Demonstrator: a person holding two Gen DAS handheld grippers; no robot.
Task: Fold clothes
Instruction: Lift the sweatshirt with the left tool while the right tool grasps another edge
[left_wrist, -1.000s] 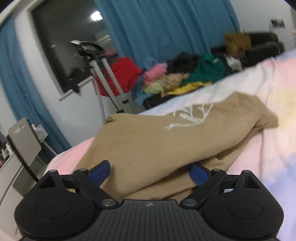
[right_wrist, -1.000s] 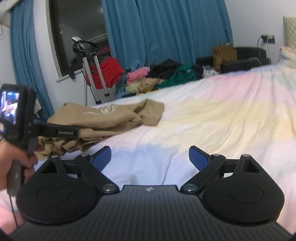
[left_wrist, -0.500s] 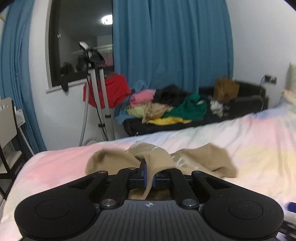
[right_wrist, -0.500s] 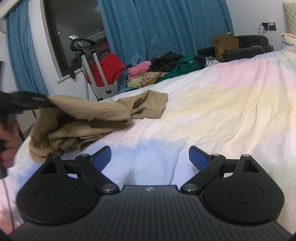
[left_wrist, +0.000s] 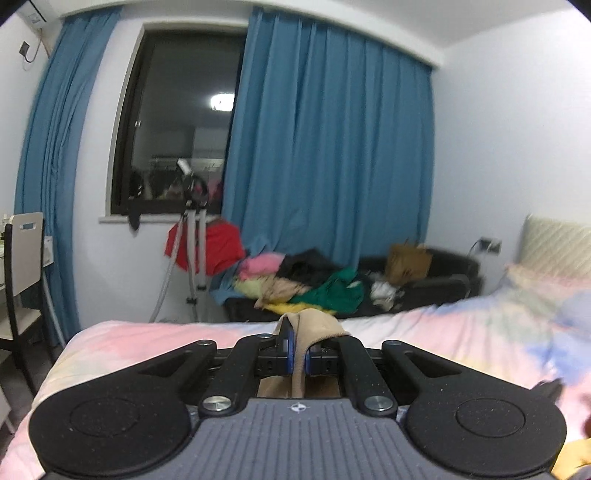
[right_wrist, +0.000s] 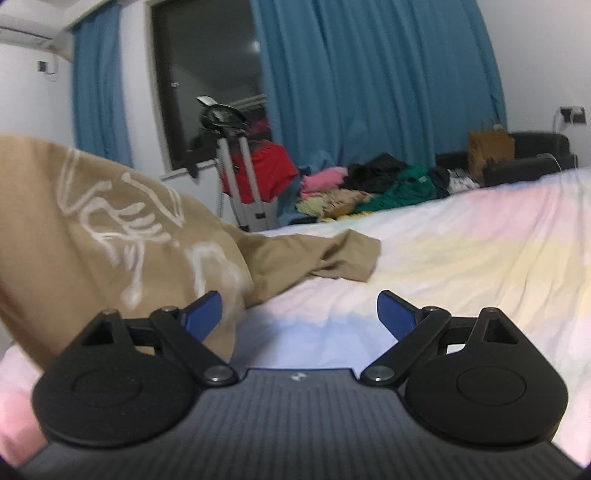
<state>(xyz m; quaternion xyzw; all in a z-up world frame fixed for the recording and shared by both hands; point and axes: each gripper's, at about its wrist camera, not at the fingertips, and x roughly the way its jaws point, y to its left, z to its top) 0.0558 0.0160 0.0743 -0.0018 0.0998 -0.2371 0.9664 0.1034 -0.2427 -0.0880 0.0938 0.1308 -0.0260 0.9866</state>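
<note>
Left tongs (left_wrist: 298, 356) clench the shirt (right_wrist: 110, 236); right tongs (right_wrist: 299, 314) gape. Pinch hanging cloth at 9 o'clock, spread flat.

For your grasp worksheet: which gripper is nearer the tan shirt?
Left. The left gripper is shut on the tan shirt; the right gripper is open just beside it, holding nothing.

Your left gripper (left_wrist: 298, 355), wide open around the tan shirt (right_wrist: 110, 236) a second ago, has clamped a fold of it and lifted: its view has swung up from the heap on the bed (left_wrist: 155, 336) to the curtains (left_wrist: 332, 166) and window (left_wrist: 177, 122). From your right gripper's (right_wrist: 300, 314) side, the shirt has risen from a low heap at far left into a hanging sheet close to the left finger, white print facing the camera, one end trailing on the bed.
</note>
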